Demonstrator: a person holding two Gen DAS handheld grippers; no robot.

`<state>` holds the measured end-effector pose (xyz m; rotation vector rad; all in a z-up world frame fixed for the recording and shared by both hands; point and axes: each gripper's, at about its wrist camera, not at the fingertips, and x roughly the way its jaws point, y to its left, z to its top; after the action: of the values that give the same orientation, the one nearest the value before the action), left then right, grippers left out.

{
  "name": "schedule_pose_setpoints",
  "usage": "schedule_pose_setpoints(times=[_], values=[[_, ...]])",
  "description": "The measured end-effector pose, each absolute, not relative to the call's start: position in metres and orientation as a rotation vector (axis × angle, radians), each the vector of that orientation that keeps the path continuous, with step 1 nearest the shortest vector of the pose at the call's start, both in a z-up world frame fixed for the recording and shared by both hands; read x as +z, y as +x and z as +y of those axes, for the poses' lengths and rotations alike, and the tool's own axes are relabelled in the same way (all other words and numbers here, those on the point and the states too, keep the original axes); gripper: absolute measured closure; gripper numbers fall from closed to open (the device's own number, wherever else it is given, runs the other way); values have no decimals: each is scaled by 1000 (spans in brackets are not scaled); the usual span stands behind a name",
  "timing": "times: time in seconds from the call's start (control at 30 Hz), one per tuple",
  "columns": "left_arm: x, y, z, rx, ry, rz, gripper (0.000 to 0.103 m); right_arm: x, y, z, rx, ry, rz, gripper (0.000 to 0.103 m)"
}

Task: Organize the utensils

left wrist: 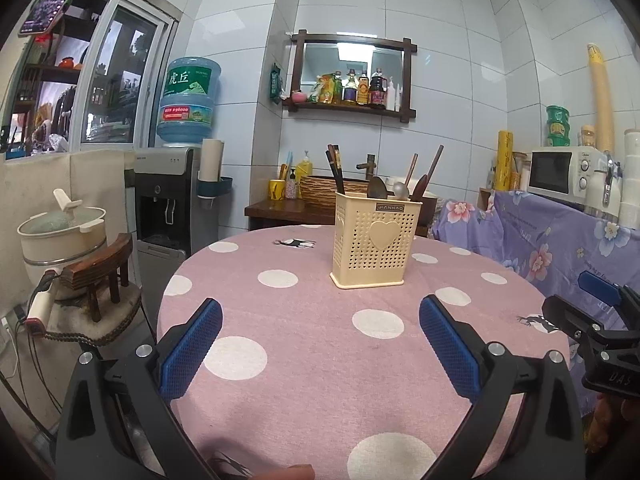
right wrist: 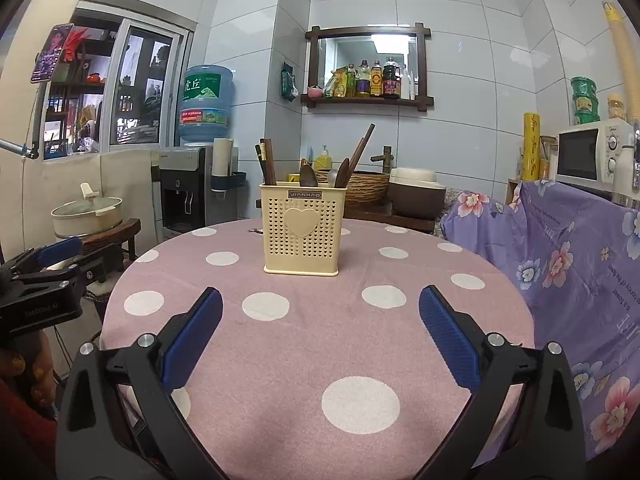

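A cream perforated utensil holder (left wrist: pixel 374 240) with a heart on its front stands upright on the far half of the round table (left wrist: pixel 320 360); it also shows in the right wrist view (right wrist: pixel 302 228). Dark chopsticks (left wrist: pixel 334 168), wooden spoons (left wrist: pixel 428 172) and metal spoons (left wrist: pixel 400 190) stand in it. My left gripper (left wrist: pixel 320 344) is open and empty, above the table's near part, well short of the holder. My right gripper (right wrist: pixel 320 336) is open and empty, likewise short of the holder. Each gripper shows at the edge of the other's view.
The table has a pink cloth with white dots (right wrist: pixel 360 404). A purple flowered cloth (right wrist: pixel 568 260) covers furniture to the right, with a microwave (right wrist: pixel 592 156) on it. A wooden chair (left wrist: pixel 100 272), a pot (left wrist: pixel 64 232) and a water dispenser (left wrist: pixel 168 200) stand at the left.
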<state>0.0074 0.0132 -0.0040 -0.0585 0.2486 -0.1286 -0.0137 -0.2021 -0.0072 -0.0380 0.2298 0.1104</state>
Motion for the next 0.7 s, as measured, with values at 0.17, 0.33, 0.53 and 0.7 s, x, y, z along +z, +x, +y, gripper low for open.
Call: schedule_pose_setpoints(times=[0.17,0.33,0.53,0.7], values=[[-4,7,11,-141,-60,253,5,-6,-11,-204,111,-29,234,6],[-4,7,10,-146,-58,254,5,-7,-9,-206,114,-15,246,6],[-3,7,8,-150,-60,258,5,-7,-7,-209,112,3,253,6],[-3,8,8,-151,-61,260,5,-9,-5,-209,116,6,260,6]])
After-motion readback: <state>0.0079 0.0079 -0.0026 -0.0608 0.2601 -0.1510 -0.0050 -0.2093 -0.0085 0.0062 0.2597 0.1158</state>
